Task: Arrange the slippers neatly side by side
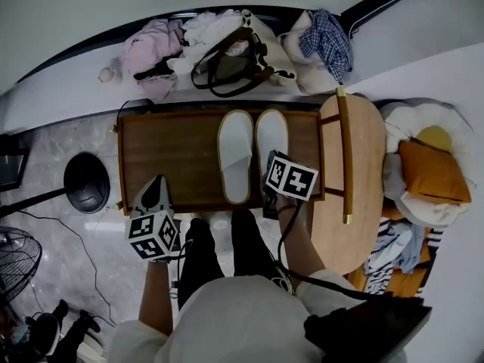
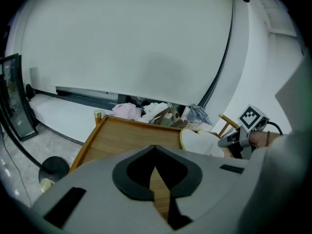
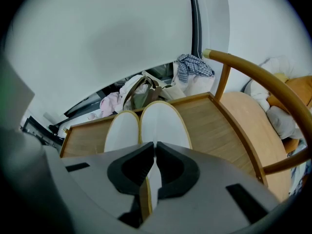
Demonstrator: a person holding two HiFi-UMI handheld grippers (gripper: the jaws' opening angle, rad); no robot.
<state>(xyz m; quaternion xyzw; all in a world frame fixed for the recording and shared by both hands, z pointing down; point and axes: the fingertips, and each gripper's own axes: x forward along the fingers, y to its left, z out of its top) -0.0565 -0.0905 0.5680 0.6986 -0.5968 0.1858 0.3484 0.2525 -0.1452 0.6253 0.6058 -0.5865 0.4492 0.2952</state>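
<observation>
Grey plastic with black pads: the right gripper (image 3: 155, 143) has its jaws drawn together, nothing visibly pinched between them. It hangs over the heel end of the white slippers (image 3: 163, 122) at the bottom centre of its own view. The left gripper (image 2: 155, 148) is closed too and empty, with only bare wood showing through the slit, low in the frame.

The slippers lie side by side, edges touching and toes pointing up the frame, on the wooden table (image 1: 166, 150) in the middle of the head view. They look like thin, light cloth slippers with a yellowish trim. They are probably soft and floppy, apt to fold or slide on the smooth wood if pushed. The heel rim or the side edge of the sole seems the best place to pinch.

Around them:
- A wooden chair (image 1: 355, 165) stands just right of the table, its curved back rail close to the right gripper and the likeliest thing to bump.
- A bag (image 1: 231, 63) and heaped clothes (image 1: 151, 51) lie beyond the table's top edge.
- A round black base (image 1: 87, 181) sits at the left.
</observation>
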